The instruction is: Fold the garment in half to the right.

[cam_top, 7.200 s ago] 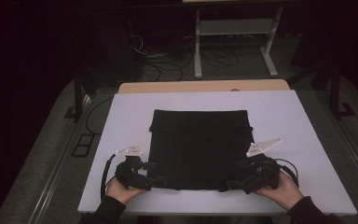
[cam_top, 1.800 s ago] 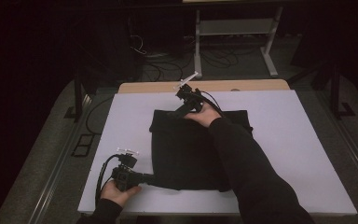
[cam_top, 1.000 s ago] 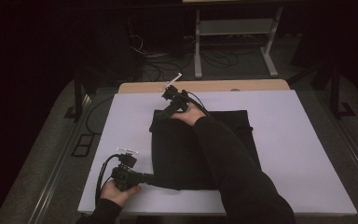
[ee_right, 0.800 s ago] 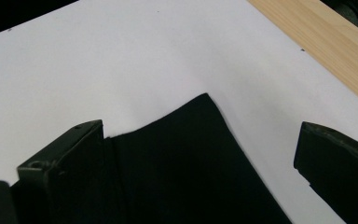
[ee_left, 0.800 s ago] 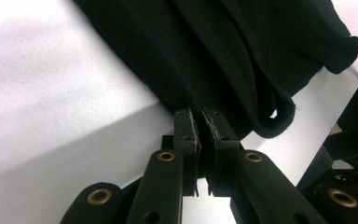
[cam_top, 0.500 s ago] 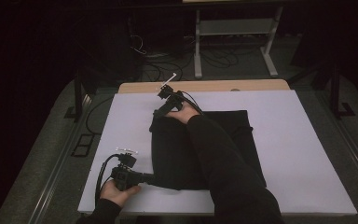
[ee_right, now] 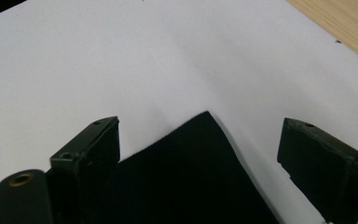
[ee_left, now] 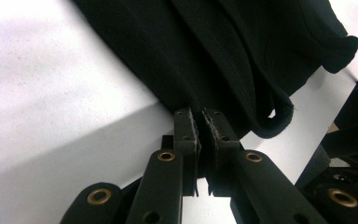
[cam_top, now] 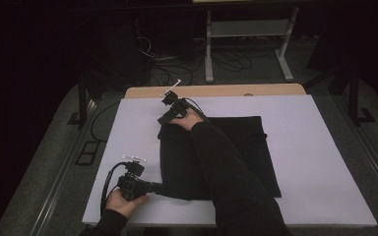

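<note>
Folding of a black garment on the white table cover; all places below are referred to the garment.

Near edge: left gripper sits at the garment's near-left corner, jaws pressed together on the cloth. The left gripper view confirms it, with fabric drawn down into the slot between the two pads (hem bunched and curling just to one side). I judge this corner to be secured, serving as the anchor or as one half of a two-corner lift.

Middle: the garment lies flat in a roughly rectangular shape, the person's right sleeve crossing over it diagonally.

Far edge: right gripper is at the garment's far-left corner. In the right gripper view the jaws stand spread, one to each side of the pointed corner; they have just been closing, but the pads do not yet press on the cloth. So this corner is framed, not gripped.

Beyond the garment: bare white cover, then the wooden table edge.

Status, as judged: one corner pinched, second grip pending; the fold of the left edge itself is still to do.
</note>
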Motion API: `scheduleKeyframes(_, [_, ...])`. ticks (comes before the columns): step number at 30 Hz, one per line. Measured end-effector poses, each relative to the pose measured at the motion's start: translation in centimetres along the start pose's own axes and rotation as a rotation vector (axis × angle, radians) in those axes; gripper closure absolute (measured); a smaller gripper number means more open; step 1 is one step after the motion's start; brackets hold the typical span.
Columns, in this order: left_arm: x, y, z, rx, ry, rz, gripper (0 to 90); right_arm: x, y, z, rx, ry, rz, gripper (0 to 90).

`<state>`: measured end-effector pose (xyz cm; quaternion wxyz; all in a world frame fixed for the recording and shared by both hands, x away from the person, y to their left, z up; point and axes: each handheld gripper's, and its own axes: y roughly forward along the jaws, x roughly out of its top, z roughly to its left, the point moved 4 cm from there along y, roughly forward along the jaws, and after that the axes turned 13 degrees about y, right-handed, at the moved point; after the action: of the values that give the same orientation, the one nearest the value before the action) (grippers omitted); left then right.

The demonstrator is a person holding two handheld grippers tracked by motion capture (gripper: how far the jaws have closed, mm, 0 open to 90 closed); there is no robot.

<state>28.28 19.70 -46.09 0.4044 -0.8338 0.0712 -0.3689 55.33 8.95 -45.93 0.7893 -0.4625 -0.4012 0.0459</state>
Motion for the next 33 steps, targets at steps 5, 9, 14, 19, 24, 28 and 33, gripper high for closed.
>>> scheduleKeyframes(5, [0.0,0.0,0.0,-0.003,0.0,0.005,82.8,0.0,0.7,0.3,0.02,0.01,0.011,21.4])
scheduleKeyframes(9, [0.0,0.1,0.0,-0.005,0.003,0.007,82.7,0.0,1.1,0.5,0.019,0.007,0.016,32.3])
scheduleKeyframes(14, [0.0,0.1,0.0,-0.005,0.003,0.007,82.7,0.0,1.5,0.4,-0.001,0.01,0.02,46.5])
scheduleKeyframes(19, [0.0,0.1,-0.1,-0.005,0.009,0.009,82.7,0.1,1.5,0.1,-0.014,0.031,0.019,61.0])
scheduleKeyframes(24, [0.0,0.2,-0.1,-0.007,0.009,0.011,82.7,0.0,1.1,-0.1,-0.026,0.018,0.034,81.3])
scheduleKeyframes(28, [0.1,0.1,-0.1,-0.008,0.009,0.004,82.8,0.1,0.6,-0.1,-0.034,0.012,0.044,86.7])
scheduleKeyframes(33, [0.2,-0.1,-0.3,-0.011,0.011,-0.007,82.8,0.2,-0.7,0.3,-0.039,-0.003,0.034,87.3])
